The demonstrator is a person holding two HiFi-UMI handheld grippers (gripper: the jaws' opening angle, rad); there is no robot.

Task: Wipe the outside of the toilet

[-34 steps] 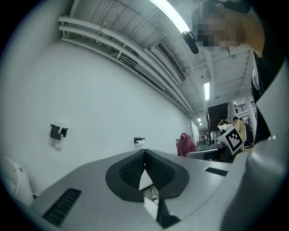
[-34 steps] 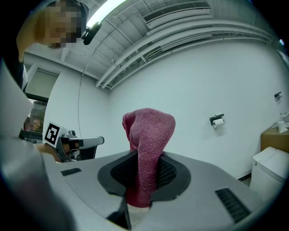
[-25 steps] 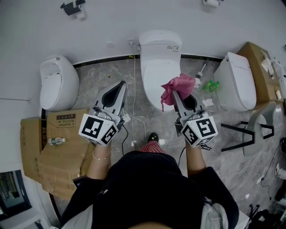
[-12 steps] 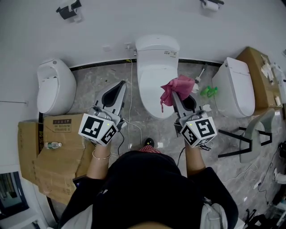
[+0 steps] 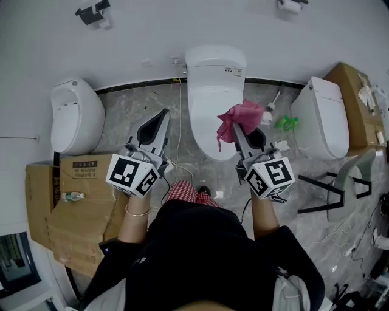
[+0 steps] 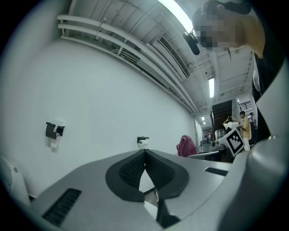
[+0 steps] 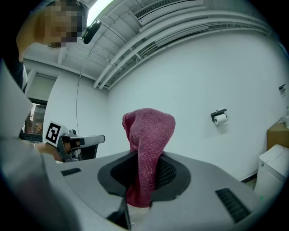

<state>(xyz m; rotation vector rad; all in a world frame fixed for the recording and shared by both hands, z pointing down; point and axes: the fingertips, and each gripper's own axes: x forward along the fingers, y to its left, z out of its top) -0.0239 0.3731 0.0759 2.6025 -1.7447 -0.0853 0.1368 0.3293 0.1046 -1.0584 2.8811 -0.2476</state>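
A white toilet (image 5: 213, 91) with its lid down stands against the wall at centre in the head view. My right gripper (image 5: 238, 126) is shut on a pink cloth (image 5: 242, 116) that bunches above its tips and hangs over the toilet's right front edge. In the right gripper view the pink cloth (image 7: 148, 149) rises from between the jaws, held up against the white wall. My left gripper (image 5: 162, 116) is shut and empty, held left of the toilet over the grey floor. Its jaws (image 6: 144, 155) meet at the tip in the left gripper view.
A second white toilet (image 5: 74, 115) stands at left and a third (image 5: 321, 112) at right. Flattened cardboard (image 5: 79, 206) lies at lower left. A green toilet brush (image 5: 284, 121) lies right of the centre toilet, and a cardboard box (image 5: 355, 97) sits at far right. Paper holders (image 5: 92, 13) hang on the wall.
The view has shifted slightly, so the toilets sit a little differently in frame. A red checked trouser leg now shows below the grippers. Both grippers keep their pose.
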